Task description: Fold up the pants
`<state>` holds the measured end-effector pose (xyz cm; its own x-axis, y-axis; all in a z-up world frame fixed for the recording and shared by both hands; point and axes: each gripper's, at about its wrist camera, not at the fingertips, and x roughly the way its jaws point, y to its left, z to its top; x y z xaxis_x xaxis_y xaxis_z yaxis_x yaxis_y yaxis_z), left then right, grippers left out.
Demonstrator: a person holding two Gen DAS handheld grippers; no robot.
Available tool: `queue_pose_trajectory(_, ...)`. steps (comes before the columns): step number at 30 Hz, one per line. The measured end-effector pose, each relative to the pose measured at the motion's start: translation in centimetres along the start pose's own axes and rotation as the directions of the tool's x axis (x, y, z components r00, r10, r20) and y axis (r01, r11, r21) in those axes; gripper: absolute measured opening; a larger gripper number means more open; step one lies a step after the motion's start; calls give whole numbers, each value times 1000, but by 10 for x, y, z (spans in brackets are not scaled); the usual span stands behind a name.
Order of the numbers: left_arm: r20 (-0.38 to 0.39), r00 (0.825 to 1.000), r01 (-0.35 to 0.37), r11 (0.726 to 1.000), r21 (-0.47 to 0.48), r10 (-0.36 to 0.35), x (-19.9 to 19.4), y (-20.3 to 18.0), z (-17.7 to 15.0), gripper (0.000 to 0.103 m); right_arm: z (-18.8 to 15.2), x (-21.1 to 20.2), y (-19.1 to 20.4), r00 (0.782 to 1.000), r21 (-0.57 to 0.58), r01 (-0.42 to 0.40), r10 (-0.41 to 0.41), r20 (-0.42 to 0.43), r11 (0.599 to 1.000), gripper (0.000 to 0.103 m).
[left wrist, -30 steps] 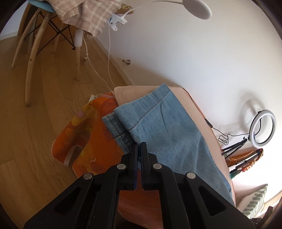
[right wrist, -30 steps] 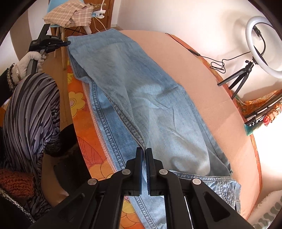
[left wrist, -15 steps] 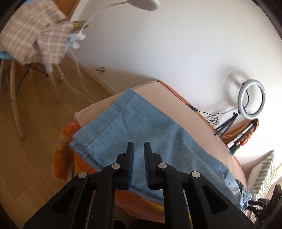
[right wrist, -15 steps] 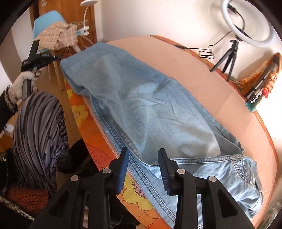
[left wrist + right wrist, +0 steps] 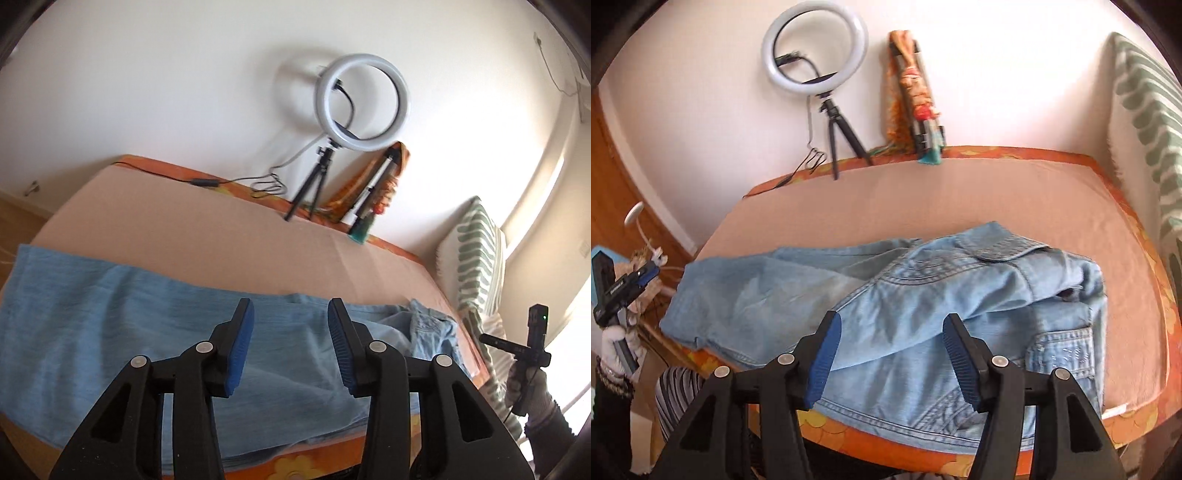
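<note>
Light blue jeans lie folded lengthwise along the near edge of a peach-covered bed. The waist end with pockets is bunched at the right, the legs run left. In the left wrist view the jeans stretch across the bed. My left gripper is open and empty, above the legs. My right gripper is open and empty, above the seat of the jeans. The left gripper also shows far left in the right wrist view.
A ring light on a tripod and a colourful bundle stand against the wall behind the bed. A green-striped pillow is at the right end. An orange flowered sheet edges the bed. A wooden door is left.
Both grippers have let go of the jeans and opened wide. Both have pulled back and turned to face across the bed. The jeans now lie folded lengthwise.
</note>
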<state>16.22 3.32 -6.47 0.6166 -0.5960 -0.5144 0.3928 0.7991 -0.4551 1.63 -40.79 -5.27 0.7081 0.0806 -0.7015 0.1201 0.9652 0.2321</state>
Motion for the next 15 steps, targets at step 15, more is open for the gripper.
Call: queue_pose_trajectory(15,-418,861,348,935,68,-290,190,-177,8,58,-21,-35,-85,992,286,79,-104,76,955,69)
